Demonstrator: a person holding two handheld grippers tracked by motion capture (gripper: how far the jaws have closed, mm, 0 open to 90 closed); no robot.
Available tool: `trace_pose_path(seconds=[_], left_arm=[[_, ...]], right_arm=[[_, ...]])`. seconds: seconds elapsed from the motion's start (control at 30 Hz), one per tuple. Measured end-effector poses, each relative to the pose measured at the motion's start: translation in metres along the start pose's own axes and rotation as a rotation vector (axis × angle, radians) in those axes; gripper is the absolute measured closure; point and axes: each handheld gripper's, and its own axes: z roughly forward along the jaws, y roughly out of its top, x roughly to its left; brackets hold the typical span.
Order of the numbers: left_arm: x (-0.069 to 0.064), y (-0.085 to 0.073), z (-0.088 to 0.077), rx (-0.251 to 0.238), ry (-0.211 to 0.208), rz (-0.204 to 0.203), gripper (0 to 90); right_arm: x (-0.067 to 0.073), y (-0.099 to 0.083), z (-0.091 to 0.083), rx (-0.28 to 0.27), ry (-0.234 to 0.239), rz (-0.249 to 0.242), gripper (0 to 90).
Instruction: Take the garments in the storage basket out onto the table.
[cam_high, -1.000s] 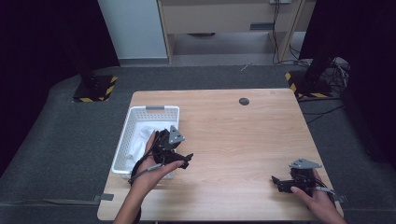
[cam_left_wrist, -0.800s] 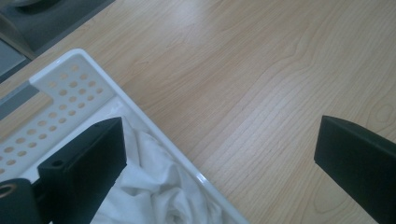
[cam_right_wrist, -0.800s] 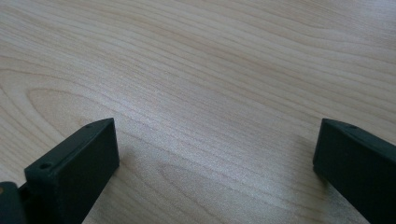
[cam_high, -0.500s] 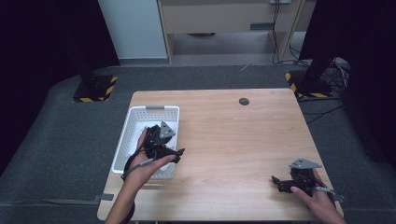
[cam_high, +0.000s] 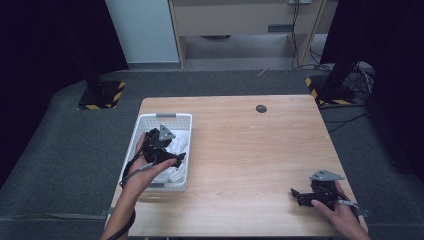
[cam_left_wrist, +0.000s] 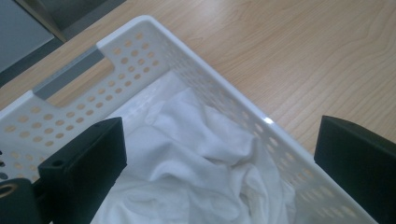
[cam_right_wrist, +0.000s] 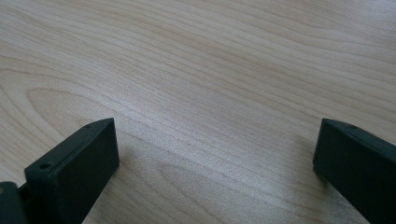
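A white perforated basket (cam_high: 181, 120) (cam_left_wrist: 140, 46) stands at the left of the wooden table (cam_high: 250, 145). Crumpled white cloth (cam_high: 176, 155) (cam_left_wrist: 187, 154) lies inside it. My left gripper (cam_high: 172, 157) (cam_left_wrist: 219, 163) hovers over the basket's near half, open, with the cloth below its wide-apart jaws and nothing held. My right gripper (cam_high: 296, 195) (cam_right_wrist: 215, 168) rests low at the table's near right corner, open, jaws spread over bare wood (cam_right_wrist: 210, 84).
A small dark round disc (cam_high: 261, 108) sits near the table's far edge. Dark floor surrounds the table, with stand bases striped yellow and black (cam_high: 102, 97) (cam_high: 330, 92) beyond its far corners and cables at the far right.
My left gripper has moved left and away from me, from the basket's right rim to above the cloth inside it. The right gripper has stayed put.
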Motion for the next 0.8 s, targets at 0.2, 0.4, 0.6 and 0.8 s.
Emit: trace_pose_path(seconds=[0.2, 0.4, 0.6, 0.8], left_arm=[[0.013, -0.009, 0.007, 0.019, 0.009, -0.022, 1.2], [0.018, -0.014, 0.012, 0.032, -0.002, -0.026, 1.2], [0.022, -0.016, 0.019, 0.042, -0.011, -0.014, 1.6], [0.034, -0.021, 0.034, 0.063, -0.016, -0.021, 1.5]], right_arm=[[0.0, 0.0, 0.0, 0.0, 0.0, 0.0, 0.5], [0.0, 0.0, 0.0, 0.0, 0.0, 0.0, 0.5], [0.0, 0.0, 0.001, -0.001, -0.001, -0.001, 0.4], [0.0, 0.0, 0.001, -0.001, -0.001, -0.001, 0.5]])
